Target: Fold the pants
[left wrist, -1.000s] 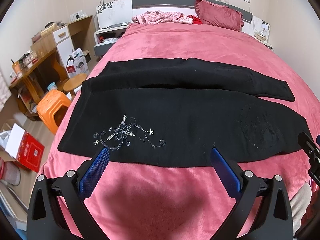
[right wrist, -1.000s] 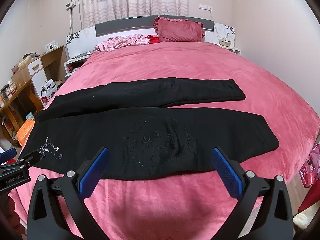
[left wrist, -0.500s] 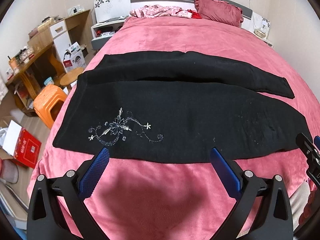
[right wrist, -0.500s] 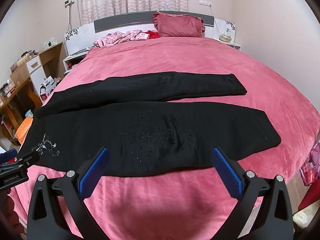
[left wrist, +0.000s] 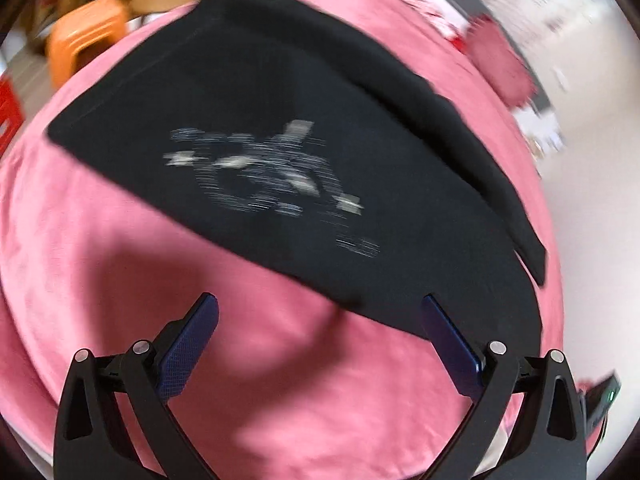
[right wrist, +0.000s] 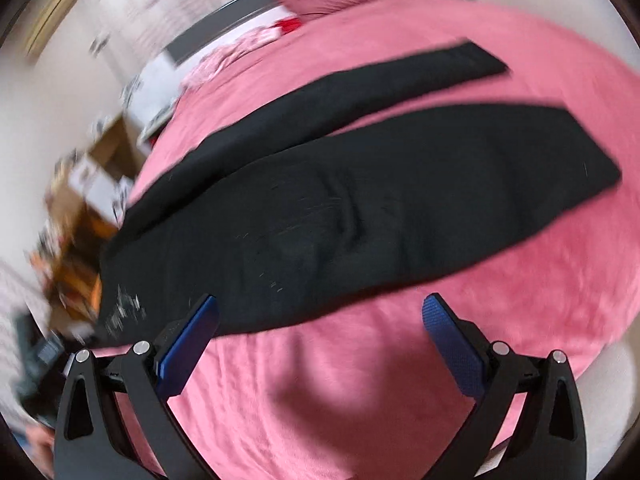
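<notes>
Hovering, jaws apart: left gripper (left wrist: 320, 312), right gripper (right wrist: 320, 312); pants (right wrist: 360, 200) embroidery blurred, no legible writing.

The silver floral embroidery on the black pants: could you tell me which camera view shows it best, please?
The left wrist view: the silver floral embroidery sits large and central on the black pants, though motion-blurred. The right wrist view shows it only as small blurred flecks near the left edge.

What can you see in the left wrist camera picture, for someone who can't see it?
Black pants with a blurry silver flower pattern lie spread flat on a pink bed. The left claw is open just above the bed, near the pants' closest edge. An orange stool stands beside the bed.
</notes>
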Action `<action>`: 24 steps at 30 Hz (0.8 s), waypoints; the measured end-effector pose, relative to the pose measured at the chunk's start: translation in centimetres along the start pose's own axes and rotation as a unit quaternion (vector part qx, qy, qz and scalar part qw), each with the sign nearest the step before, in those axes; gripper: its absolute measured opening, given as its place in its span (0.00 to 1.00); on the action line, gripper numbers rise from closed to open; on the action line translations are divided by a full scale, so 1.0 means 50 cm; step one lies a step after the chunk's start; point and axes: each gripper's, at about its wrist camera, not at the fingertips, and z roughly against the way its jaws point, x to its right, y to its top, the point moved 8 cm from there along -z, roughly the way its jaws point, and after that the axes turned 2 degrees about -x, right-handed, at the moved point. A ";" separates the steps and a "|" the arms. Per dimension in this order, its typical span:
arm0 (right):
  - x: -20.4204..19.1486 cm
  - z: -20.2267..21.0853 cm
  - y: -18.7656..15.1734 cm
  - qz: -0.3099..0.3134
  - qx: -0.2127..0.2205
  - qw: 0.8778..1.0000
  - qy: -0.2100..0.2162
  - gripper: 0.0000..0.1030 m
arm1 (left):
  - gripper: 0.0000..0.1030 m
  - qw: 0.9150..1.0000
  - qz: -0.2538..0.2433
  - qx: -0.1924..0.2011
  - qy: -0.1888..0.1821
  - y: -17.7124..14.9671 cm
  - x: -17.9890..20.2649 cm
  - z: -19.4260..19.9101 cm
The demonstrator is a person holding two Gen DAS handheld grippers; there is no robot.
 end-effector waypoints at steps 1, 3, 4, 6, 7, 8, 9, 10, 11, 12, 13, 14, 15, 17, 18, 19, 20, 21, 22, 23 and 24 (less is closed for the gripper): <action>0.030 -0.002 0.005 -0.036 -0.004 0.999 0.009 0.98 | 0.97 1.000 0.009 0.009 0.013 0.007 -0.026 0.001; 0.070 -0.003 0.013 -0.087 -0.011 0.996 0.033 0.98 | 0.97 0.999 0.010 0.030 0.027 0.017 -0.052 0.009; 0.091 -0.003 0.018 -0.113 -0.012 0.992 0.048 0.98 | 0.97 0.998 0.005 0.044 0.034 0.024 -0.062 0.013; 0.127 -0.002 0.025 -0.153 -0.011 0.986 0.067 0.94 | 0.97 0.997 -0.011 0.069 0.032 0.040 -0.072 0.022; 0.138 0.000 0.030 -0.167 -0.010 0.983 0.075 0.92 | 0.97 0.996 -0.018 0.084 0.025 0.045 -0.073 0.028; 0.156 0.005 0.038 -0.186 -0.008 0.979 0.084 0.87 | 0.97 0.995 -0.022 0.095 0.024 0.048 -0.076 0.029; 0.172 0.010 0.046 -0.203 -0.006 0.975 0.090 0.82 | 0.97 0.994 -0.024 0.104 0.021 0.053 -0.080 0.032; 0.185 0.012 0.053 -0.219 -0.004 0.971 0.099 0.81 | 0.97 0.994 -0.024 0.107 0.016 0.057 -0.084 0.033; 0.193 0.016 0.061 -0.229 -0.001 0.967 0.108 0.79 | 0.97 0.994 -0.020 0.105 0.013 0.061 -0.090 0.028; 0.201 0.020 0.071 -0.239 0.005 0.964 0.119 0.79 | 0.97 0.995 -0.014 0.103 0.010 0.066 -0.096 0.023; 0.202 0.015 0.074 -0.242 0.010 0.962 0.124 0.78 | 0.96 0.995 -0.008 0.103 0.007 0.068 -0.099 0.020; 0.205 0.018 0.084 -0.244 0.016 0.961 0.128 0.76 | 0.95 0.995 -0.001 0.104 0.003 0.072 -0.104 0.017; 0.207 0.018 0.091 -0.241 0.020 0.962 0.128 0.72 | 0.92 0.994 0.005 0.105 0.002 0.078 -0.108 0.016; 0.208 0.011 0.102 -0.228 0.024 0.966 0.119 0.64 | 0.88 0.993 0.019 0.115 -0.007 0.086 -0.120 0.017; 0.209 0.007 0.108 -0.225 0.024 0.967 0.115 0.60 | 0.86 0.993 0.022 0.117 -0.013 0.088 -0.118 0.017; 0.212 0.007 0.117 -0.226 0.026 0.967 0.115 0.59 | 0.82 0.993 0.028 0.117 -0.017 0.096 -0.120 0.016; 0.212 -0.002 0.118 -0.226 0.028 0.967 0.115 0.57 | 0.79 0.992 0.033 0.119 -0.021 0.105 -0.120 0.016; 0.218 -0.006 0.123 -0.229 0.031 0.966 0.116 0.54 | 0.75 0.992 0.037 0.119 -0.025 0.114 -0.120 0.014; 0.223 -0.007 0.133 -0.233 0.034 0.965 0.115 0.53 | 0.67 0.992 0.042 0.118 -0.029 0.121 -0.122 0.013; 0.232 -0.009 0.126 -0.235 0.036 0.965 0.113 0.50 | 0.64 0.992 0.049 0.116 -0.026 0.128 -0.127 0.010; 0.239 -0.011 0.133 -0.240 0.038 0.963 0.113 0.49 | 0.57 0.991 0.056 0.115 -0.027 0.131 -0.131 0.009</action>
